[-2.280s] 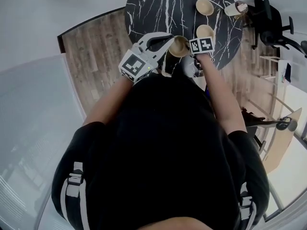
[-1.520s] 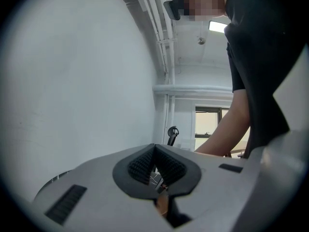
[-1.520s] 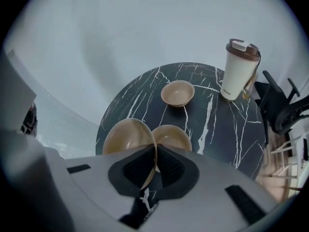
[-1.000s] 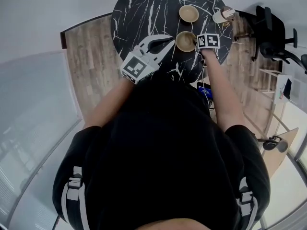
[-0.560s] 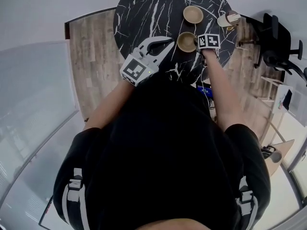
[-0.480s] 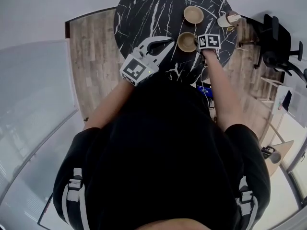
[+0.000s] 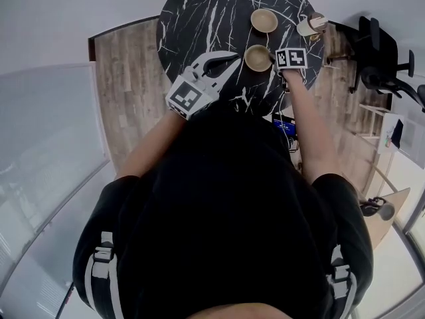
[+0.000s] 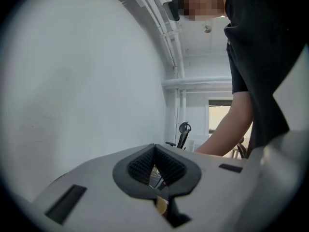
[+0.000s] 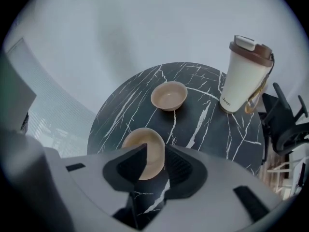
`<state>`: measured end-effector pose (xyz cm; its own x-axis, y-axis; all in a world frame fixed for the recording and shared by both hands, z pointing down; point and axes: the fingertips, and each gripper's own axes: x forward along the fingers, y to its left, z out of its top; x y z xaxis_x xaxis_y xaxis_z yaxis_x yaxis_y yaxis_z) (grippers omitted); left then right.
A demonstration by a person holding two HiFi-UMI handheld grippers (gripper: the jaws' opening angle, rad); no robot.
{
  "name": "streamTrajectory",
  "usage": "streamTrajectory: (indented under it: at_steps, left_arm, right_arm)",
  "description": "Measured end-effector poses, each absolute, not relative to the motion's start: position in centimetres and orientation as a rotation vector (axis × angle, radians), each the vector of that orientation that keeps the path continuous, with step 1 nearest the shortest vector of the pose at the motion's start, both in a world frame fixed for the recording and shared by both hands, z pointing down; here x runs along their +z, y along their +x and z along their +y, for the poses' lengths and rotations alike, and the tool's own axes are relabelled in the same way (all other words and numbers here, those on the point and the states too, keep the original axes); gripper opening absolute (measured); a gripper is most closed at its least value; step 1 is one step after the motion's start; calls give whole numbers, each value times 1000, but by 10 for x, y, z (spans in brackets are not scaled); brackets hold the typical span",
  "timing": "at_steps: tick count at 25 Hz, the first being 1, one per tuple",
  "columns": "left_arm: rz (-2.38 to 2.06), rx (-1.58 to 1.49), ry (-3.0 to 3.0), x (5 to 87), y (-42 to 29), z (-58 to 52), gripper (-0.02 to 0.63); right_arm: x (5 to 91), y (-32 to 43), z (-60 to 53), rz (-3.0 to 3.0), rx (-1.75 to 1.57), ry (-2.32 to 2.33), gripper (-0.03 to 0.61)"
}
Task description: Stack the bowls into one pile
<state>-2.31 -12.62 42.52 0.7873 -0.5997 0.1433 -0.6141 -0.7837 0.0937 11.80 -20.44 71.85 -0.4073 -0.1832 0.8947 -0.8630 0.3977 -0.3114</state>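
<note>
We start at the right gripper. Its jaws stand apart and have just been opening. In the right gripper view the near rim of a tan bowl sits in the gap between them, and the pads do not press on it. The gripper points steeply down at the near right part of the table, and its marker cube shows just right of the bowl in the head view.

The left gripper has its fingertips together with nothing between them. It lies nearly level over the near edge of the table, and its tips point at the left side of the same bowl, just beside it. We cannot tell whether they touch it.

That near bowl stands upright on the round black table, whose top is veined in white. We cannot tell whether it is one bowl or several nested. A second tan bowl stands upright farther back on the table, well apart from the first. To its right, near the table's edge, stands a cream travel cup with a brown lid.

Beyond the table on the right, a black office chair stands on the wood floor.
</note>
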Motion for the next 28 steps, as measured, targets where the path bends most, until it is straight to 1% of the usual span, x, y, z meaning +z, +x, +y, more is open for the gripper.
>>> streamTrajectory:
  at_steps: [14,28]
  left_arm:
    - [-964,159,2896,413,-25,-133,5]
    - [-1045,171,2906,423,-10,-182,5]
  right_arm:
    - [697,120,-209,-1879,1027,962,113]
    - [696,120,-269,-1971,980,1022,130]
